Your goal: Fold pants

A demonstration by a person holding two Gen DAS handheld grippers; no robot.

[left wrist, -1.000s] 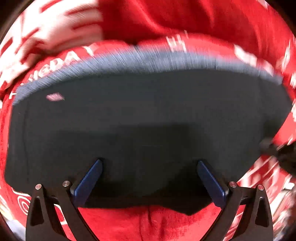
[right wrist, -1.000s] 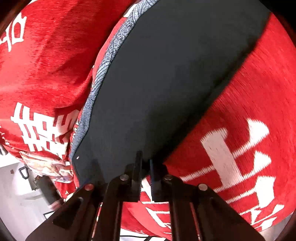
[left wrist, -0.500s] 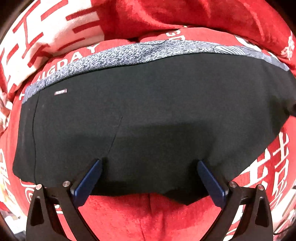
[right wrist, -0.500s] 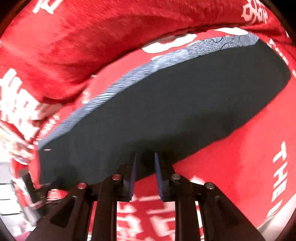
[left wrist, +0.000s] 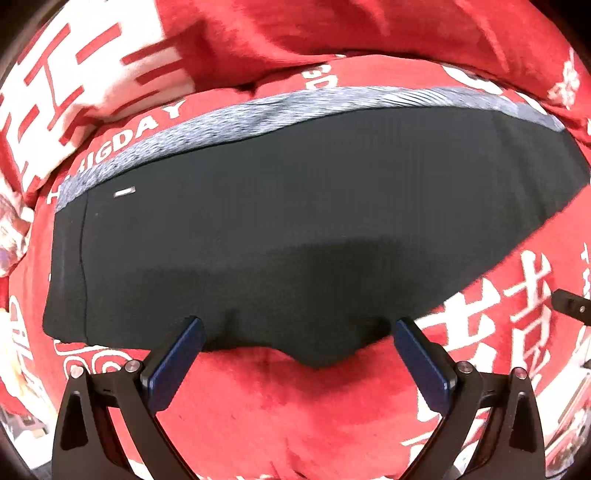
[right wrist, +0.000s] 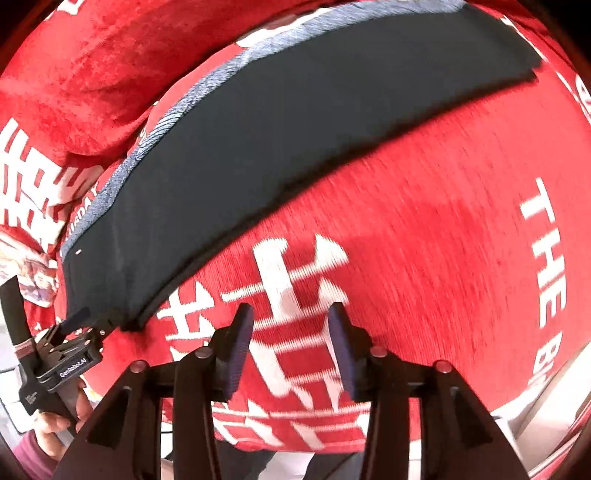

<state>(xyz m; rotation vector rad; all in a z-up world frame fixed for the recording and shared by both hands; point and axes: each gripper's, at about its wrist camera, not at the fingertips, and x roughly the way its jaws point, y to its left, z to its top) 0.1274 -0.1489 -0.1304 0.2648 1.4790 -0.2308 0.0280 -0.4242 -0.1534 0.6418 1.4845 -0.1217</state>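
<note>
Inspector: Where do the pants lie?

Assessor: The dark pants [left wrist: 280,236] are spread flat on a red blanket [left wrist: 280,410] printed with white characters and lettering. Their grey heathered waistband [left wrist: 258,110] runs along the far edge in the left wrist view. A small white tag [left wrist: 124,191] sits just below the waistband near its left end.

Inspector: State of the left claw?

Assessor: The left claw [left wrist: 295,345] stands wide apart, holding nothing. Its blue pads [left wrist: 177,363] sit at the near hem of the pants, one to each side of a point of fabric that dips toward the camera. Whether the pad tips touch the cloth I cannot tell.

Inspector: And the right claw?

Assessor: The right claw [right wrist: 288,343] is parted too, with nothing between its pads. It is over the bare blanket, near the long edge of the pants but apart from it. That view is somewhat blurred.

Inspector: Anything else to record?

Assessor: In the right wrist view the left claw appears at the lower left, at the corner of the pants, with the person's hand [right wrist: 55,424] on its handle. The blanket is bunched into a raised fold [left wrist: 369,33] beyond the waistband.
</note>
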